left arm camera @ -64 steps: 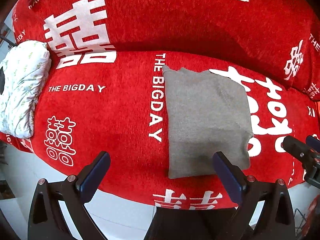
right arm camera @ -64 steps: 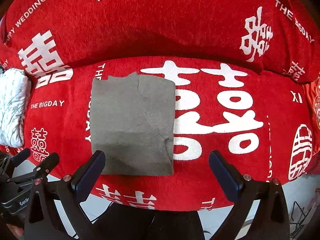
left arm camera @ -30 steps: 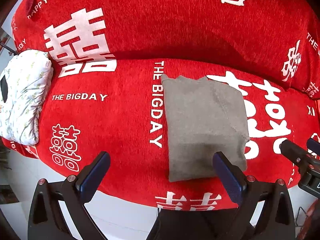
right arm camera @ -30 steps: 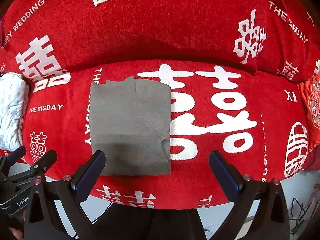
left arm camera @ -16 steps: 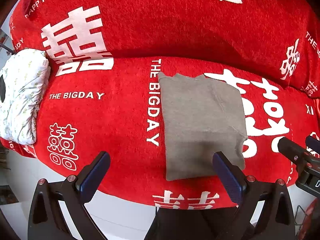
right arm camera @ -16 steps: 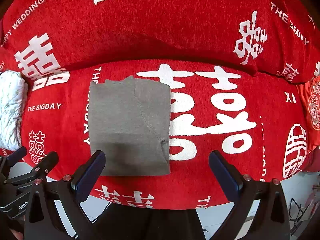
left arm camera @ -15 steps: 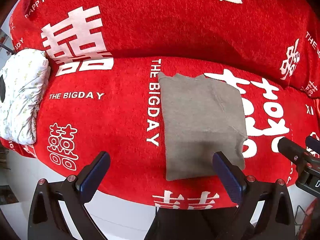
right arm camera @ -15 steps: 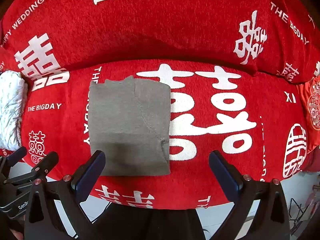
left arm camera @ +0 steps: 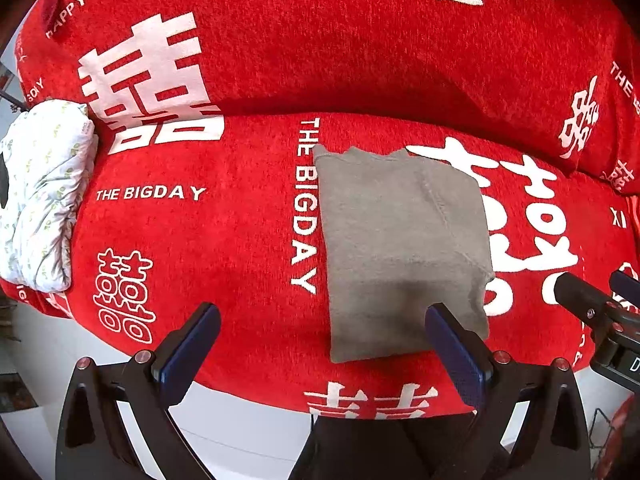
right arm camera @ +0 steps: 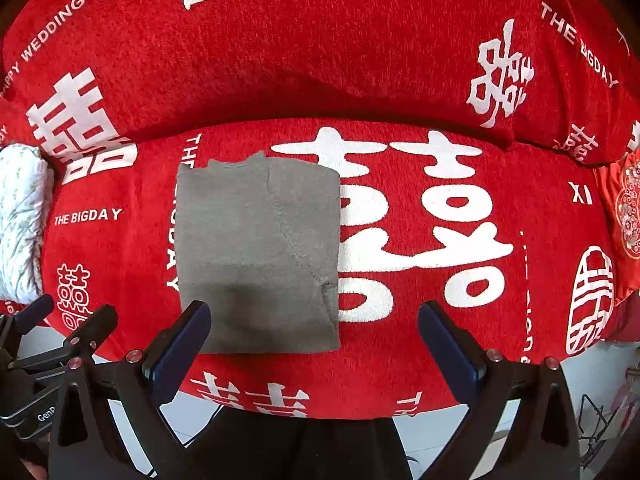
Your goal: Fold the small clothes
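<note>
**Left wrist view: grey garment folded flat on red sofa cover**

The grey garment (left arm camera: 400,248) lay folded into a neat rectangle on the seat of the red sofa cover (left arm camera: 224,240), its left edge just beside the printed "THE BIGDAY". Nearer the camera than the garment, the left tongs (left arm camera: 320,344) stood wide and held nothing. The right tongs (right arm camera: 314,344) also gaped wide, empty, at the garment's near edge. A white patterned cushion (left arm camera: 40,208) sat well left of the garment.
</note>
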The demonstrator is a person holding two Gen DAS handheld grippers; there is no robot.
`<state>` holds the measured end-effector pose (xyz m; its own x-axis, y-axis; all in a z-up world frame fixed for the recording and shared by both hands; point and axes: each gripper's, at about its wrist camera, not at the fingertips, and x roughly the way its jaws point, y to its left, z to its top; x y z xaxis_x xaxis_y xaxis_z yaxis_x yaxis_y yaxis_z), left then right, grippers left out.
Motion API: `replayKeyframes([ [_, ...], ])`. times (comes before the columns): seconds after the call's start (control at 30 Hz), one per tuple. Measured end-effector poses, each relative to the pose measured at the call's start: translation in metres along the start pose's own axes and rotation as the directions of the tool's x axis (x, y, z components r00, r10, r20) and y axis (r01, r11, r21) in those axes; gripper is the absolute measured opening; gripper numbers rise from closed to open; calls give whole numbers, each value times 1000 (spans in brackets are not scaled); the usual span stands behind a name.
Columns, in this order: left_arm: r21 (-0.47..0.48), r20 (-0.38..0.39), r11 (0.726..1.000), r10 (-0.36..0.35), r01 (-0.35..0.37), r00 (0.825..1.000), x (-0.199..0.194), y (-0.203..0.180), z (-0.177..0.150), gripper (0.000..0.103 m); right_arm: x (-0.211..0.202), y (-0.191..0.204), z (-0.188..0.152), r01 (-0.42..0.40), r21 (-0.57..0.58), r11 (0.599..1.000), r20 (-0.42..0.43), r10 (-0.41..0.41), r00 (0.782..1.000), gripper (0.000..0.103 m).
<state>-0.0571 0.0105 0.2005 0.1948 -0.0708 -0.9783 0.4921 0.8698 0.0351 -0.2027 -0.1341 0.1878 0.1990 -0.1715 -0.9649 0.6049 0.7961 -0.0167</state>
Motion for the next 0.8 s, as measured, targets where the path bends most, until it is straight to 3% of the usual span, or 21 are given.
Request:
replayKeyframes([
  [0.8, 11, 4, 1000, 10, -10, 1000, 1, 3, 7, 102, 5, 0, 2, 0, 6, 1000, -15, 0, 1000, 103],
])
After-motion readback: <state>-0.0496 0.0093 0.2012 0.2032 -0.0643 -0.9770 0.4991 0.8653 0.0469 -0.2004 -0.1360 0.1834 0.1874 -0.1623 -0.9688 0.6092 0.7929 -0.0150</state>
